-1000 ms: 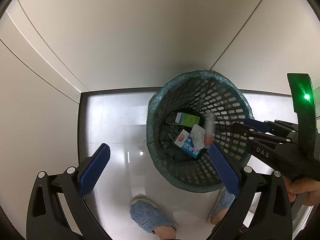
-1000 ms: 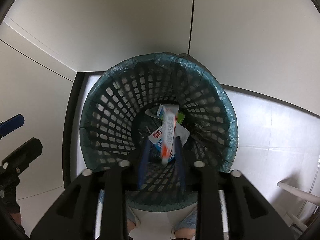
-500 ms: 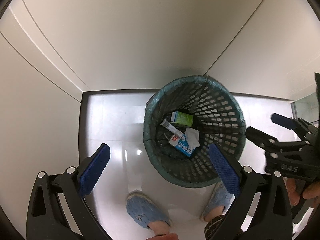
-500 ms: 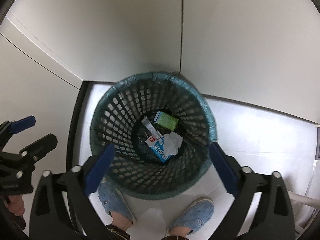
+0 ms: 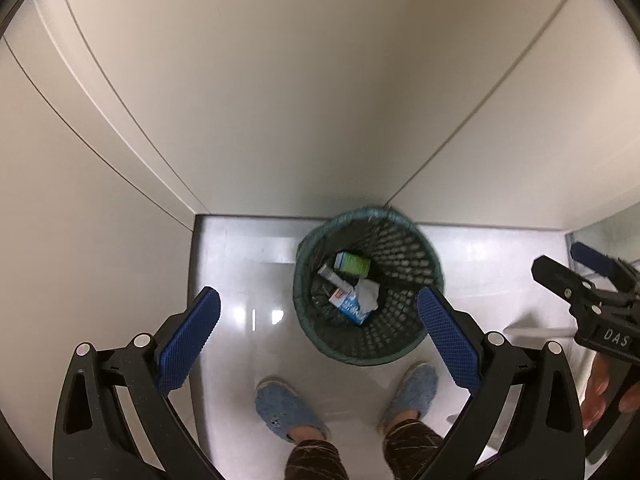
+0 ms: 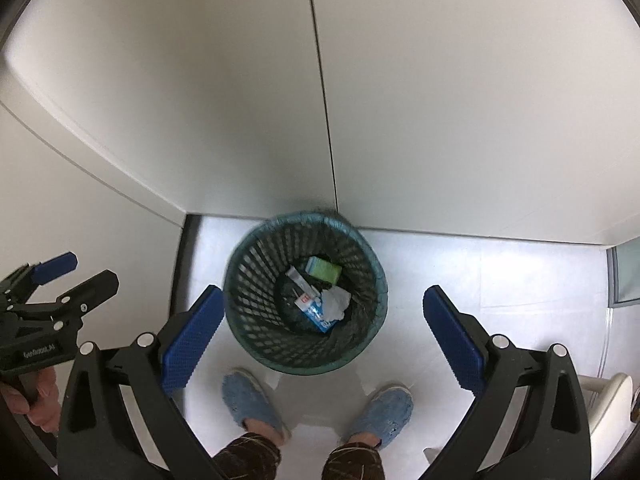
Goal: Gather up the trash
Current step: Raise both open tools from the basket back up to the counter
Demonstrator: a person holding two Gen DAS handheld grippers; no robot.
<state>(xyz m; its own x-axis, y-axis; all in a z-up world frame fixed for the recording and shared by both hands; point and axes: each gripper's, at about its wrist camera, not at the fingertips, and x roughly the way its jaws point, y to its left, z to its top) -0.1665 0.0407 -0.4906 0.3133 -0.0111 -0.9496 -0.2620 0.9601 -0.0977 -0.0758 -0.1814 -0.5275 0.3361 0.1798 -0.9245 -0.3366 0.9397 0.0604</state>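
Observation:
A dark green mesh waste basket [image 5: 404, 336] [image 6: 260, 340] stands on the white floor in a wall corner. Inside lie a green-and-white carton [image 5: 352, 263] [image 6: 325, 270], a white tube [image 5: 330, 274] [image 6: 298, 278], a blue-and-white carton [image 5: 350, 306] [image 6: 316, 312] and crumpled tissue [image 5: 368, 294] [image 6: 335, 302]. My left gripper [image 5: 319, 334] hangs open high above the basket, nothing between its blue pads. My right gripper [image 6: 323, 334] is also open and empty, high over the basket. Each gripper shows at the edge of the other's view.
Pale walls close in behind and to the left of the basket. A person's two feet in blue slippers [image 5: 286, 406] [image 6: 386, 410] stand just in front of it. A white rail or stand [image 6: 604, 396] sits at the right, with a glass panel [image 6: 624, 276] beyond.
The right gripper opened and let the white tube drop into the basket. Both grippers rose, so the basket now looks smaller and farther below.

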